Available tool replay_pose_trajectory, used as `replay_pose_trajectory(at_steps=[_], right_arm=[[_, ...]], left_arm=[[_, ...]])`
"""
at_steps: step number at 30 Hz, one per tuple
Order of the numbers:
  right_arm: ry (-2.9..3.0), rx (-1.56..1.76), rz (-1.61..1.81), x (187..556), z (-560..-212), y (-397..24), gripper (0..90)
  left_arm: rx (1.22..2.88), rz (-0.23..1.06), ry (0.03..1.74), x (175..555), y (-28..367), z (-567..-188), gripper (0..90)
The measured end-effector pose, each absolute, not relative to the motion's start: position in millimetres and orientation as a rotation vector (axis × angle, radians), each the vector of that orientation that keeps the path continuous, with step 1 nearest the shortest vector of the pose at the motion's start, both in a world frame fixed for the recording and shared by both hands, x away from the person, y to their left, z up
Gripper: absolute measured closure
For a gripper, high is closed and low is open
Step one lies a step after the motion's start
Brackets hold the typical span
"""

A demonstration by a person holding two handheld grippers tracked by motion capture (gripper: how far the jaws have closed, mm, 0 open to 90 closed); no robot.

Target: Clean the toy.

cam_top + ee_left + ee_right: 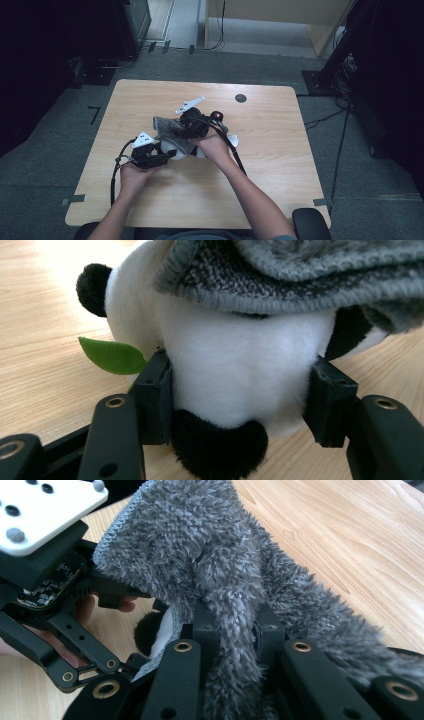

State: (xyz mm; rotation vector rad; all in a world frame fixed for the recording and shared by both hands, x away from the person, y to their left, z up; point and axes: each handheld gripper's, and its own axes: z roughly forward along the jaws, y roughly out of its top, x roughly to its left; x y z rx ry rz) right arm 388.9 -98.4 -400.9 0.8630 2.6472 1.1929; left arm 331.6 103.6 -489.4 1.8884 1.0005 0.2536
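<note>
dim surroundings, evenly lit table, soft close-ups

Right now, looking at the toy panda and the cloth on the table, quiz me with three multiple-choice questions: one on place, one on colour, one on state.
1. Where is the grey fleece cloth?
A under the panda
B draped over the panda
C on the floor

2. What colour is the leaf by the plush panda?
A green
B red
C yellow

3. What does the left gripper do?
A hangs open
B clamps the cloth
C clamps the panda

B: the cloth covers its top. A: the felt leaf is green. C: both jaws press its white body.
</note>
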Motion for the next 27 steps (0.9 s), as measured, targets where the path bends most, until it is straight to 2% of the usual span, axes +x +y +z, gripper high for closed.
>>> replay_pose_trajectory(at_steps=[13, 21, 27], right_arm=[[2.734, 0.718, 1.144, 366.7, -409.8, -122.5, 78.6], [2.756, 0.731, 1.134, 359.6, -407.1, -153.3, 78.9], [2.727, 0.86, 1.174, 364.7, -407.8, -194.0, 79.1]], left_arm=[[1.892, 0.227, 1.0, 332.9, 104.4, -489.3, 40.1], [1.873, 0.198, 1.019, 335.4, 107.0, -489.0, 40.5], [1.869, 0.198, 1.012, 335.6, 106.8, -488.7, 40.9]])
